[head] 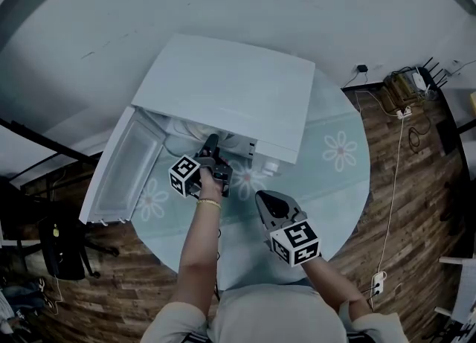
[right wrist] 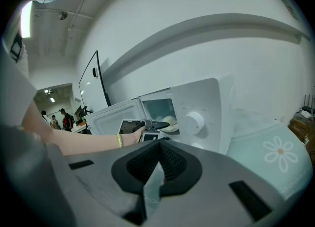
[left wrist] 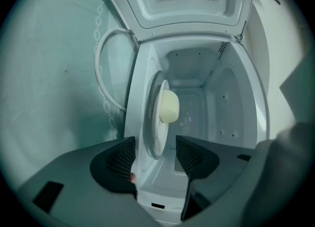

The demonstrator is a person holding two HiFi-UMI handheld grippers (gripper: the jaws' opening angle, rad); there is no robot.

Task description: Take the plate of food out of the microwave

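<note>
Reaching tool: left gripper (left wrist: 155,153), lower centre of the left gripper view. Its jaws are spread wide, one on each side of the plate's near rim. The pads are not pressing on it, so nothing is grasped yet.
Task item: plate (left wrist: 156,135), inside the microwave cavity at the middle of that view. It looks set on edge only because the gripper is rolled sideways, apparently so that one jaw goes over the rim and one under.
Contents: food (left wrist: 168,106), one pale rounded lump at about mid-plate.
Housing: microwave (head: 230,88), centre of the head view, standing on the round table (head: 338,185).
Door: door (head: 123,167), swung fully open toward the left of the head view, which leaves the mouth free for the reach.
Spare tool: right gripper (right wrist: 158,164), jaws closed together and empty. It is held back at lower centre of the head view, short of the microwave, likely to stay out of the way.
Step judged: the grip on the rim is pending and the plate is not yet lifted.
Risk judged: the food lies loose, so tilting the plate on the way out could roll it off.
</note>
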